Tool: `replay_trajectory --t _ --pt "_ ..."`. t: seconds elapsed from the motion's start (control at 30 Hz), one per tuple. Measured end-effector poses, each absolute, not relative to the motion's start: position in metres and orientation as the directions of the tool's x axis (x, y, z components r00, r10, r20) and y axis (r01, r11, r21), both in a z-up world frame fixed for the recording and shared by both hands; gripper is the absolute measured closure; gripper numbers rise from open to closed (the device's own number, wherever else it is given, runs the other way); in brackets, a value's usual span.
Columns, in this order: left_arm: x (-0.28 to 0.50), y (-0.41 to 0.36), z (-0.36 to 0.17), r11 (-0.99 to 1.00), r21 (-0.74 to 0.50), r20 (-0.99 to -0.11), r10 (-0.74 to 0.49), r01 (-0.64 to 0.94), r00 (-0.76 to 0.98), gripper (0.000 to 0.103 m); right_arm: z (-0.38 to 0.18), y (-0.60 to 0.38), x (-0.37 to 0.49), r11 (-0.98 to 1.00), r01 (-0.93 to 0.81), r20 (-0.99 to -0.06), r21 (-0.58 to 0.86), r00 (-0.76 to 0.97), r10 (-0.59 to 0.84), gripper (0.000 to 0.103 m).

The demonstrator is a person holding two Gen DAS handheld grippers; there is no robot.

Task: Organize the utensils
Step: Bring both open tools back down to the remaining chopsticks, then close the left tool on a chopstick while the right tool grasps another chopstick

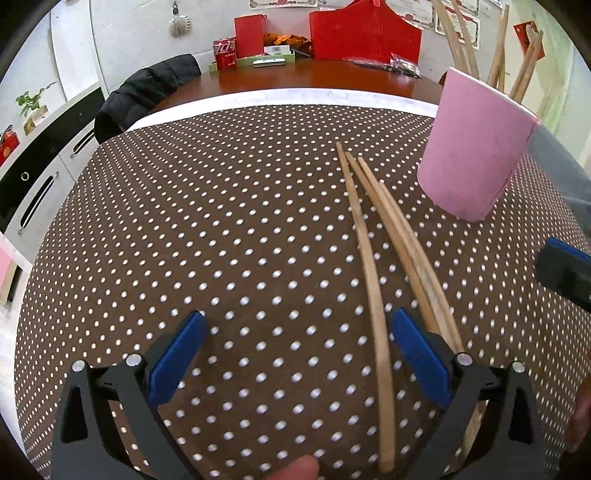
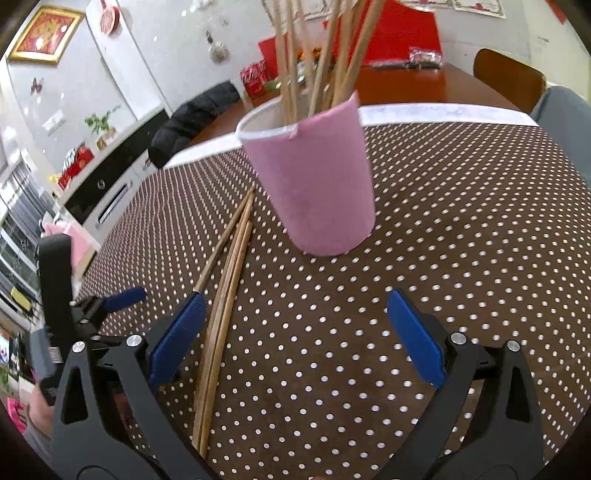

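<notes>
Three wooden chopsticks (image 1: 373,236) lie on the brown dotted tablecloth (image 1: 221,221), pointing away from me. My left gripper (image 1: 297,354) is open and empty just above them; one chopstick runs between its fingers, the other two pass under the right finger. A pink cup (image 1: 476,147) stands to the far right with several chopsticks (image 1: 498,48) upright in it. In the right wrist view the pink cup (image 2: 314,177) stands ahead, the loose chopsticks (image 2: 225,288) lie by the left finger, and my right gripper (image 2: 295,332) is open and empty. The left gripper (image 2: 122,299) shows at far left.
Beyond the cloth is a red-brown table (image 1: 314,77) with red boxes (image 1: 364,33), a red can (image 1: 225,53) and a tray. A black jacket (image 1: 147,92) hangs on a chair at left. White cabinets (image 1: 44,177) stand at left. A wooden chair (image 2: 509,81) is at right.
</notes>
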State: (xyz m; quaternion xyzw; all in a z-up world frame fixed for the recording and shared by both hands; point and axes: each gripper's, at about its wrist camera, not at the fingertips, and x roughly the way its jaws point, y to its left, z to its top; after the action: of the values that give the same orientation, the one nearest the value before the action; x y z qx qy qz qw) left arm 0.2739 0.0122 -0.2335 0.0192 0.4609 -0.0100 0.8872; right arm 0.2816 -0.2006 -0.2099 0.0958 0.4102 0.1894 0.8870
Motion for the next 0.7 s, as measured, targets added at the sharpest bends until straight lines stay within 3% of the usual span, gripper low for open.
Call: replay_trajectory --t 0.3,0.5,0.7 --pt "0.291 0.026 -0.231 0.995 0.080 -0.815 0.030 0.060 0.579 0.003 -0.228 -0.155 0.310 0.926 -0.323 -0.774 0.196 0.528 0.348 0.007" --pt "0.296 0.033 -0.231 0.993 0.080 -0.812 0.013 0.090 0.583 0.003 -0.234 -0.147 0.310 0.941 -0.325 -0.787 0.093 0.555 0.269 0.007" --pt "0.306 0.034 -0.230 0.987 0.110 -0.808 0.021 0.117 0.588 0.003 -0.235 -0.143 0.309 0.943 -0.322 -0.785 0.084 0.562 0.262 0.009"
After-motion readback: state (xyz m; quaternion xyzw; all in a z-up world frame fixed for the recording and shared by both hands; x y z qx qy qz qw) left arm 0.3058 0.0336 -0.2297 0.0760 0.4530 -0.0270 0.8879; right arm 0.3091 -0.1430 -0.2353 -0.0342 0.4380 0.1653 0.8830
